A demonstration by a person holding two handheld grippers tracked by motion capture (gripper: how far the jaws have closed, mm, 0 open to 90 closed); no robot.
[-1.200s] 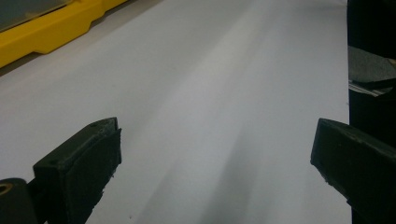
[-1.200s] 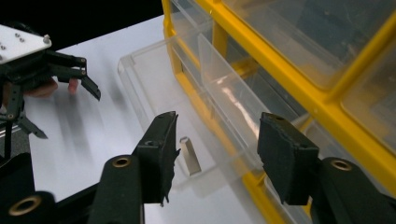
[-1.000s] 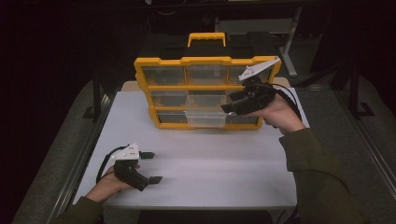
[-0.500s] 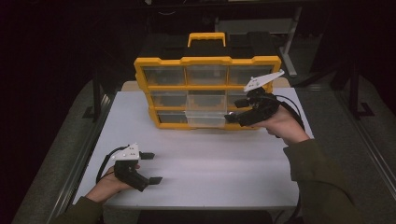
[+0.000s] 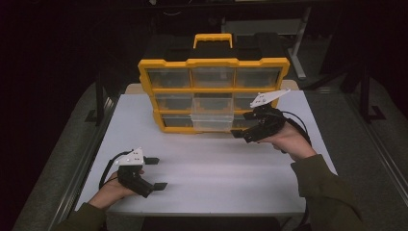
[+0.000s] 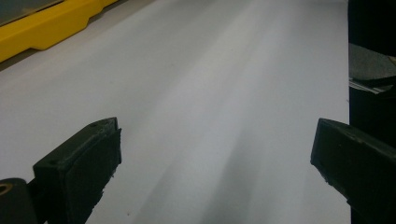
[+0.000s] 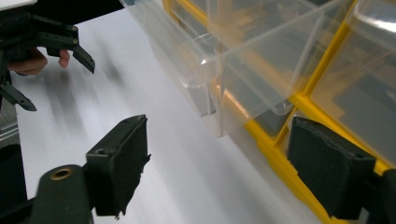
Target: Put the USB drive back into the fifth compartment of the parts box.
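A yellow organizer with clear drawers stands upright at the back of the white table. Its bottom middle drawer sticks out a little from the frame. My right gripper hovers low just right of that drawer, in front of the bottom right drawer. In the right gripper view the protruding drawer lies ahead of my right gripper; its jaws have just been opening and nothing is between them. My left gripper rests open near the front left of the table, and in the left gripper view it holds nothing.
The organizer's black top carries a yellow handle. Its yellow base corner shows in the left gripper view. Dark metal rails run along both sides of the table. Bare table lies between the two hands.
My right gripper has dropped from the organizer's middle row to its bottom row and shifted slightly right, with its jaws wider apart. The left gripper has stayed put.
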